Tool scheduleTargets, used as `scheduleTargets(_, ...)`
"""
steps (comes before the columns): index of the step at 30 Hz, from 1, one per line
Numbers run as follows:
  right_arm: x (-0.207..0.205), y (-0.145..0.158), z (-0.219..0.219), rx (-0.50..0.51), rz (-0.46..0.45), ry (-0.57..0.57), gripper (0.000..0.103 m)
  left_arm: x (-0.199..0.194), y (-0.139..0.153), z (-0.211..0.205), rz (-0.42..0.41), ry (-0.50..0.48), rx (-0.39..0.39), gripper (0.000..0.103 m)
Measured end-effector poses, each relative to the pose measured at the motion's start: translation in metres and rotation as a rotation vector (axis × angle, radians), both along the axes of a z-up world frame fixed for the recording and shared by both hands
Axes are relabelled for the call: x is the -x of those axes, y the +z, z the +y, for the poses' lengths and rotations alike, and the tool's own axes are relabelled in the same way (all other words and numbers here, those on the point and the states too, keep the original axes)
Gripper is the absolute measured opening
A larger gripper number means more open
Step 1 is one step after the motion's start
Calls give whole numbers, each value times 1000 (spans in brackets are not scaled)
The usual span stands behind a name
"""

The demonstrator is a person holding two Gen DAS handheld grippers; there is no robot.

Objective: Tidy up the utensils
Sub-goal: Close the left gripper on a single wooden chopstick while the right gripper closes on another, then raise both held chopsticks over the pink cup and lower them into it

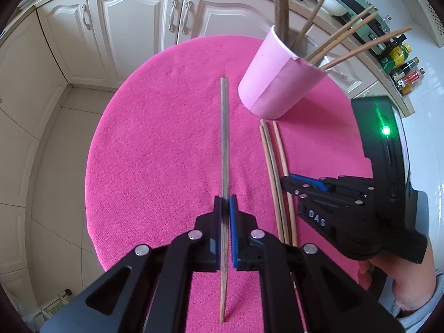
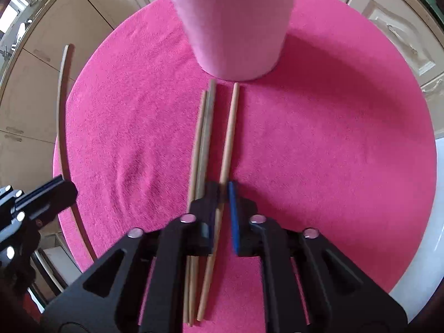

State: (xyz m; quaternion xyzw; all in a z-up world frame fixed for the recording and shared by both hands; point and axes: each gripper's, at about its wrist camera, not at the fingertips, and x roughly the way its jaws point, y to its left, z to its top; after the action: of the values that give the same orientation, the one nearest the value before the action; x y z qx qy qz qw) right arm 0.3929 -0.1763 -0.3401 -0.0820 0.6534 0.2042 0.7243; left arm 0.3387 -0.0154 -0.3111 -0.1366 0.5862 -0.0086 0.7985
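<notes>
My left gripper (image 1: 225, 208) is shut on a single chopstick (image 1: 224, 138) and holds it above the pink tablecloth (image 1: 166, 152). A pink cup (image 1: 280, 80) with several chopsticks in it stands at the back right of the table. Three loose chopsticks (image 1: 273, 163) lie in front of the cup. My right gripper (image 2: 224, 194) sits low over them with its jaws narrowly apart around the rightmost chopstick (image 2: 229, 136); the other two (image 2: 201, 138) lie just left of its left finger. The cup (image 2: 233, 22) is straight ahead in the right wrist view.
The round table has edges on all sides, with white kitchen cabinets (image 1: 133, 27) behind and tiled floor (image 1: 55, 166) to the left. A counter with bottles (image 1: 402, 66) and appliances runs at the far right. The left gripper shows at the left edge of the right wrist view (image 2: 41, 199).
</notes>
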Motion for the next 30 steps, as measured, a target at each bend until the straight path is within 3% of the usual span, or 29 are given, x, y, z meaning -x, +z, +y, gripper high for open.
scheduleTargets(10, 10, 16, -67, -190, 21, -121, 5, 4, 24, -11, -71, -40, 8, 5)
scheduleTargets(19, 28, 62, -107, -361, -92, -180, 5, 4, 66, -32, -205, -63, -15, 5)
scheduleTargets(30, 35, 114, -94, -477, -239, -211, 5, 7, 109, -53, -364, -123, -43, 5)
